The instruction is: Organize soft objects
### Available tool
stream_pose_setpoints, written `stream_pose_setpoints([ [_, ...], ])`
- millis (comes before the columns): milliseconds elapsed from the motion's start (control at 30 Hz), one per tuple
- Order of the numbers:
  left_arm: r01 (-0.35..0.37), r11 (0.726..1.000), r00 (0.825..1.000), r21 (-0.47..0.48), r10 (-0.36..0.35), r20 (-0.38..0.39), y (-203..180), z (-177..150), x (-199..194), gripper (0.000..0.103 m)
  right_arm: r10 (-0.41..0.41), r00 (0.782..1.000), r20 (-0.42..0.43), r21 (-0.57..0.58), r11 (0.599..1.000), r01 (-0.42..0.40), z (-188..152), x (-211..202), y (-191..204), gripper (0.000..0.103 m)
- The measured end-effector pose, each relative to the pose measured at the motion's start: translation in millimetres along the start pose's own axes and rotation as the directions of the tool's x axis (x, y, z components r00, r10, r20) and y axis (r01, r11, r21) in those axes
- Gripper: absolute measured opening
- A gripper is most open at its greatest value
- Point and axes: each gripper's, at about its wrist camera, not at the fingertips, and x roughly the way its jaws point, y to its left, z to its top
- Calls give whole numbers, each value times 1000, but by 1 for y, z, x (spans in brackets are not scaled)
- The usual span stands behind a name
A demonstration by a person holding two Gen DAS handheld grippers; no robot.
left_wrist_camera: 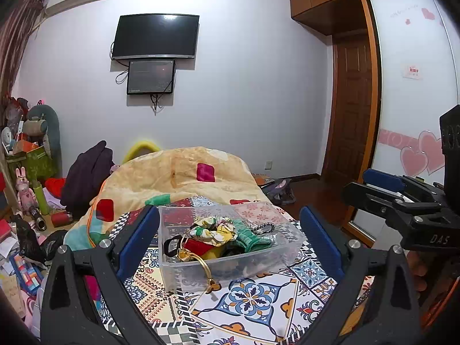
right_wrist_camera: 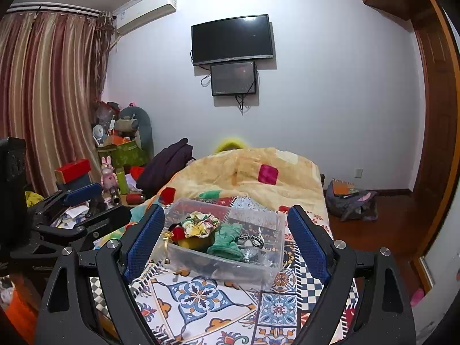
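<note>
A clear plastic box (left_wrist_camera: pixel 283 251) stands on the patterned bed cover (left_wrist_camera: pixel 253 310). It holds several soft hair things: a floral scrunchie (left_wrist_camera: pixel 214 228), a green knitted band (left_wrist_camera: pixel 247 237), a red piece (left_wrist_camera: pixel 197 247) and a black-and-white coil tie (left_wrist_camera: pixel 263 227). A gold ribbon (left_wrist_camera: pixel 205 267) hangs over its front wall. My left gripper (left_wrist_camera: pixel 230 244) is open and empty, its fingers either side of the box, short of it. In the right wrist view the box (right_wrist_camera: pixel 258 273) sits between the open, empty fingers of my right gripper (right_wrist_camera: pixel 227 247). The right gripper also shows at the right edge of the left view (left_wrist_camera: pixel 402 198).
A folded yellow quilt (left_wrist_camera: pixel 178 175) lies behind the box on the bed. Left of the bed is a cluttered table with a pink rabbit figure (right_wrist_camera: pixel 109 175), a green bottle (right_wrist_camera: pixel 123 182) and a red box (right_wrist_camera: pixel 73 169). A backpack (right_wrist_camera: pixel 350 201) lies on the wooden floor at the right.
</note>
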Motion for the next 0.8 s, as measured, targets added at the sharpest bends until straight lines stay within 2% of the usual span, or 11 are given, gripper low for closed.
stream_pose_setpoints([
  [467, -9, 1000, 1000, -3, 9, 6, -1, 3, -1, 103, 0, 1000, 10, 1, 1000, 0, 0, -2, 0, 87],
  [600, -17, 1000, 1000, -9, 17, 6, 0, 3, -3, 103, -8, 1000, 15, 2, 1000, 8, 0, -1, 0, 99],
  [800, -12, 1000, 1000, -24, 12, -8, 4, 3, -1, 103, -16, 1000, 24, 13, 1000, 16, -1, -2, -3, 103],
])
